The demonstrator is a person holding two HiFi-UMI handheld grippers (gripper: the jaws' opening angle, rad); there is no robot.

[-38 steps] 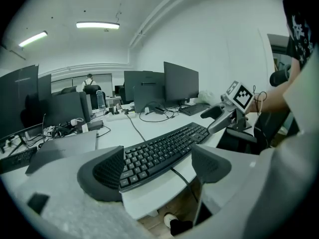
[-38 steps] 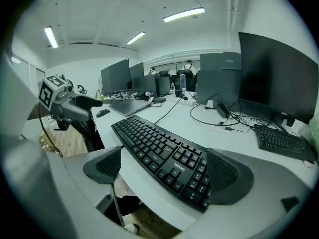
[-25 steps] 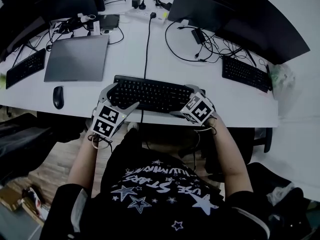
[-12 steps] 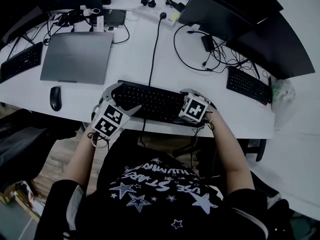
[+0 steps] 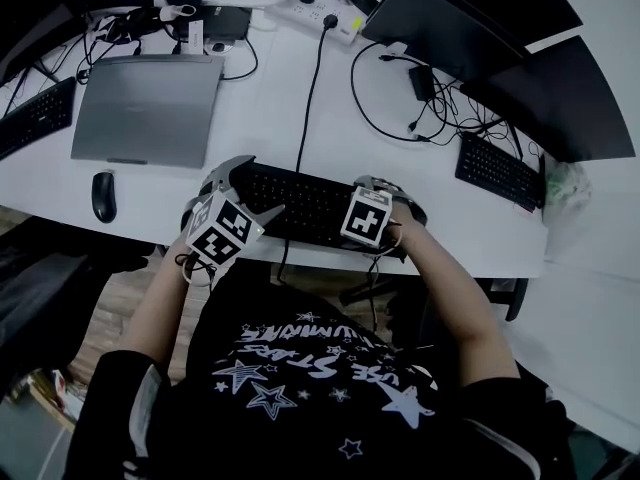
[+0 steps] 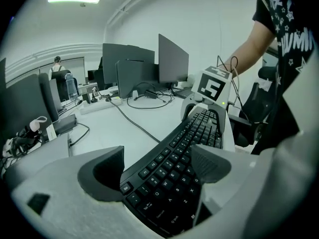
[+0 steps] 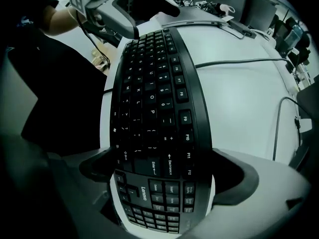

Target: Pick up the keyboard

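The black keyboard (image 5: 305,203) lay flat at the near edge of the white desk (image 5: 270,98). The left gripper (image 6: 154,166) straddled its left end, jaws spread and not clamping. The right gripper (image 7: 164,176) pointed down over the right end. Its jaws had just been opening, with the keyboard between them — released, not gripping.

I see a white table (image 5: 270,98) across the upper frame. On it lie a keyboard (image 5: 300,203) at centre, a closed laptop (image 5: 150,108) upper left, a mouse (image 5: 102,196) at left, a second keyboard (image 5: 498,171) at right and a power strip (image 5: 315,13) at top.
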